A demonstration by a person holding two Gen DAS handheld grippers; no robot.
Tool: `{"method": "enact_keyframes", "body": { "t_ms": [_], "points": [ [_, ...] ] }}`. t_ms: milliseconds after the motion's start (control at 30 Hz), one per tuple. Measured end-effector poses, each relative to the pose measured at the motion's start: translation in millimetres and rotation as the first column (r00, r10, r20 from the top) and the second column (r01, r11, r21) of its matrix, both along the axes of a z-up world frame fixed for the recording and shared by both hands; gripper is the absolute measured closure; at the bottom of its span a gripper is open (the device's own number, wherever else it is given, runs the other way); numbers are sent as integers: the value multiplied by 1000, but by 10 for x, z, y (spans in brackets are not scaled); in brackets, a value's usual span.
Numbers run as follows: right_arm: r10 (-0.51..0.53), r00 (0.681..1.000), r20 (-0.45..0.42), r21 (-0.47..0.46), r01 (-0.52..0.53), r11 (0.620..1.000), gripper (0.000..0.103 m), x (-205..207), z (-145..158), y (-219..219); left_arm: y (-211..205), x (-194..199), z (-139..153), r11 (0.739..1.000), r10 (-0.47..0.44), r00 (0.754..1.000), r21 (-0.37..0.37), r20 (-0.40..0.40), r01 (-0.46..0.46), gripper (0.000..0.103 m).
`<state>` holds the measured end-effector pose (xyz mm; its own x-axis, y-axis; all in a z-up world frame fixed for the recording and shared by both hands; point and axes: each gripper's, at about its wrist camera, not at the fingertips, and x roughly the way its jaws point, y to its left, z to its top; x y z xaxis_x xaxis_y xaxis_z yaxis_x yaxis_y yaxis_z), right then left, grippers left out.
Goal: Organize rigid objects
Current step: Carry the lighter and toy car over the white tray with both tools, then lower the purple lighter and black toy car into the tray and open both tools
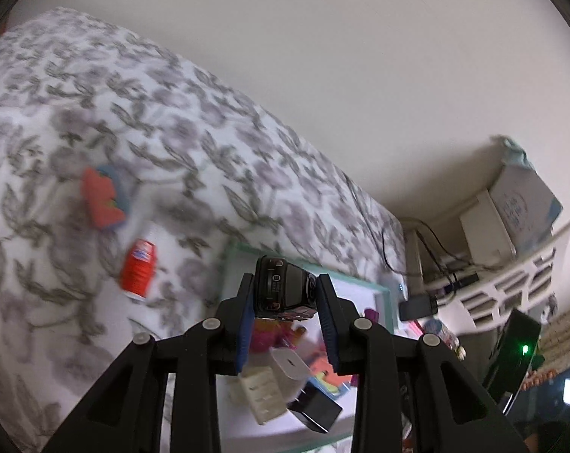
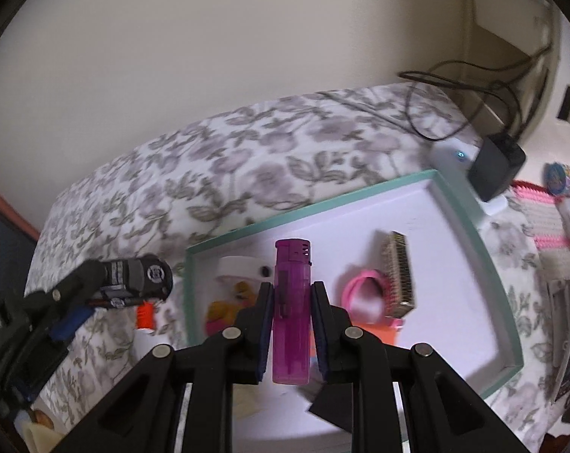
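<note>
My left gripper (image 1: 285, 290) is shut on a black toy car (image 1: 283, 288) and holds it in the air above the near edge of a teal-rimmed white tray (image 1: 383, 290). The right wrist view also shows that car (image 2: 137, 277) left of the tray (image 2: 466, 207). My right gripper (image 2: 290, 290) is shut on a purple lighter (image 2: 291, 313), held upright over the tray. In the tray lie a pink band (image 2: 364, 294), a gold harmonica (image 2: 400, 273), a white charger (image 1: 288, 364) and a black plug (image 1: 315, 407).
The tray rests on a floral bedspread (image 1: 134, 120). An orange thread spool (image 1: 137, 268) and a red-and-blue toy (image 1: 103, 198) lie on the bed left of the tray. A black adapter (image 2: 496, 166) with cables sits beyond the tray's far right corner. A white shelf (image 1: 511, 283) stands right.
</note>
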<state>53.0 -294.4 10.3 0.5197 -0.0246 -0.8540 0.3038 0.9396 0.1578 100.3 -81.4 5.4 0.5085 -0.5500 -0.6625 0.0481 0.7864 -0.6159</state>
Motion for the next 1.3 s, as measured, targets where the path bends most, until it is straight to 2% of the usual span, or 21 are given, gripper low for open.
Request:
{"method": "enact_keyframes", "body": {
  "t_ms": [167,433,700,1100,1300],
  "points": [
    [-54,998,-15,21,55,998,82,-18,-71,-216,-272,-12,-113,997,-78,997,14,-13,79,70],
    [-78,997,-25,15,78,997,82,-18,-117,-331,-591,-47,-256,983,-173,984,50,-44,175,70],
    [-68,997,-43,3,68,998,82,-1,-174,-320,-711,-53,-375,975,-208,975,66,-79,214,70],
    [-66,992,-103,6,68,998,81,43,-351,-342,-747,-7,-550,972,-207,968,82,-143,220,70],
    [-68,992,-106,4,69,998,81,41,-345,-337,-749,-8,-543,972,-206,968,87,-146,220,70]
  ]
}}
